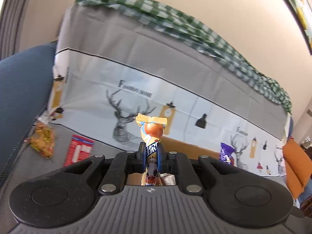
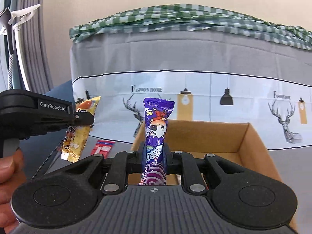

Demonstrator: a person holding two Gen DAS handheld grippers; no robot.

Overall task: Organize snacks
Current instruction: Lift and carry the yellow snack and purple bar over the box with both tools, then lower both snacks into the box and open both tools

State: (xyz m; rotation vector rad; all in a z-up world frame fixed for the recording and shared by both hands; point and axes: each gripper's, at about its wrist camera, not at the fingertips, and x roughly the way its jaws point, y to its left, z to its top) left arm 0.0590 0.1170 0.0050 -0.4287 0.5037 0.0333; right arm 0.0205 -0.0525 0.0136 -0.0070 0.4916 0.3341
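Left hand-held gripper and right hand-held gripper side by side before a cardboard box, each clamped on an upright snack packet: orange packet at left, purple packet at right. Behind the box, a draped sofa back with a checked cloth on top. Left of the box, on the seat, a flat packet and, further left, a snack bag.
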